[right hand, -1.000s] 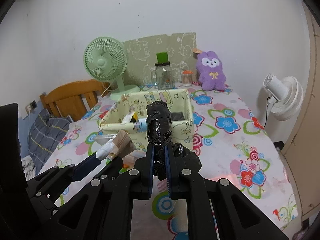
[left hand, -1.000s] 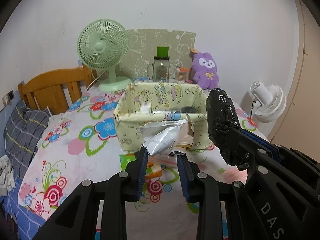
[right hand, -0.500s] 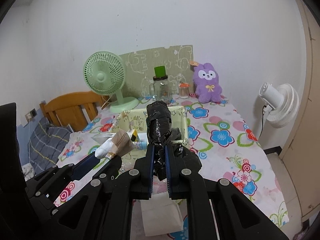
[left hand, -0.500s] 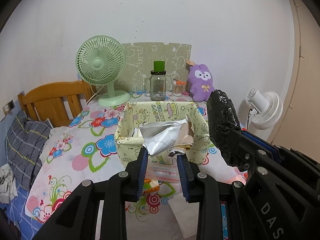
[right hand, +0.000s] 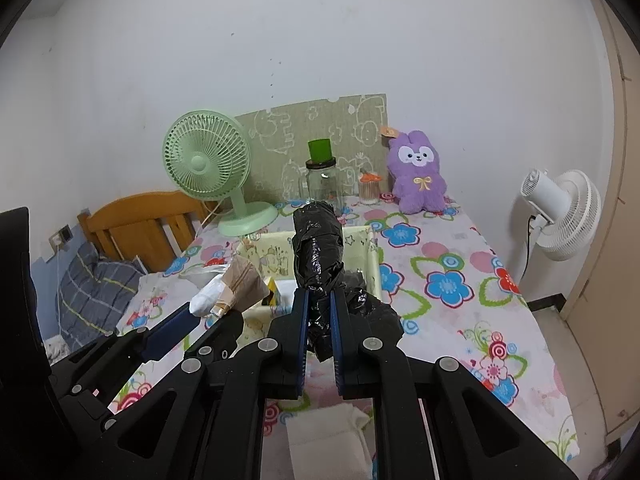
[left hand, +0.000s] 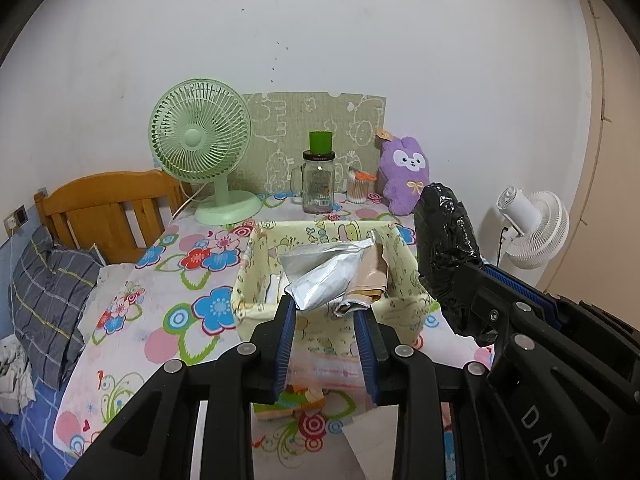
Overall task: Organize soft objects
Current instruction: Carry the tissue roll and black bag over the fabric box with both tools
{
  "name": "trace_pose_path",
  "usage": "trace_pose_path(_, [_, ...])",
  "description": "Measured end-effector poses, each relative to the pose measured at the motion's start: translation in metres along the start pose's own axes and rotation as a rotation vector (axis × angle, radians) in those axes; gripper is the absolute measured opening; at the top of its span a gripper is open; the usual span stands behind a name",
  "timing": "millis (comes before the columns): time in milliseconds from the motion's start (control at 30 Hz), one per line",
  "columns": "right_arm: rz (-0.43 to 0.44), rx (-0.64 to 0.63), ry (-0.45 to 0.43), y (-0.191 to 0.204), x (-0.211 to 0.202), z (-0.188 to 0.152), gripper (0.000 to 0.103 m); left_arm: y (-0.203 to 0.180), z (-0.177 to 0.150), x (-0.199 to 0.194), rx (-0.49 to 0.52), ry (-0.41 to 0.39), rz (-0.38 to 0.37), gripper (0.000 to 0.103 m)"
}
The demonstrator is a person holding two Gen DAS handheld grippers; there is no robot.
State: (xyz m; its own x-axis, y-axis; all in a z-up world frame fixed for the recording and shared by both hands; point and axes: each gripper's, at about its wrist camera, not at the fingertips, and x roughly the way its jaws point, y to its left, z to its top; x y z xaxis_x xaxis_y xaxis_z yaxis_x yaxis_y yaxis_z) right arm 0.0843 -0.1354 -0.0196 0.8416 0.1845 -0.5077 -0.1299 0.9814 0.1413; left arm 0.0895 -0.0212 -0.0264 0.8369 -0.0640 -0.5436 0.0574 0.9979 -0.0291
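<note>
Bed (left hand: 132, 304): flowered sheet, wooden headboard (left hand: 104, 208) at the far left, grey checked pillow (left hand: 48, 300) below it.

Green panel (left hand: 316, 136): printed, upright against the wall behind the far items.

White fan (right hand: 560, 216): off the bed's right edge, near the wall.

Green fan (left hand: 200, 140): on its stand at the far left of the sheet.

Box (left hand: 404, 264): pale yellow fabric, printed, open top, mid-sheet; small packets inside, not legible.

Plush (right hand: 418, 172): purple rabbit, upright at the far right against the wall.

Black bundle (right hand: 318, 248): plastic-wrapped roll, upright, raised in front of the box; its lower end pinched in the right gripper (right hand: 319, 304), whose fingers are closed on it.

Foil pouch (left hand: 324, 276): silver, crumpled, with a tan paper piece against it; raised over the box's near side, clamped by the left gripper (left hand: 326, 312), fingers closed on its lower edge.

Jar (left hand: 318, 184): glass mug-jar, a green cup on its lid, before the panel.

White cloth (right hand: 332, 440): folded, on the sheet below the right gripper.

Small pot (left hand: 357, 188): orange-topped, between jar and plush.
</note>
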Motion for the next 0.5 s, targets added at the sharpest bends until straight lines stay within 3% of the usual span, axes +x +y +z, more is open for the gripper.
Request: trace_pose_path(500, [0.018,0.010,0.015,-0.003,0.042,0.026,0.014,0.005,0.024,0.037,-0.006,0.006,0.015,0.029])
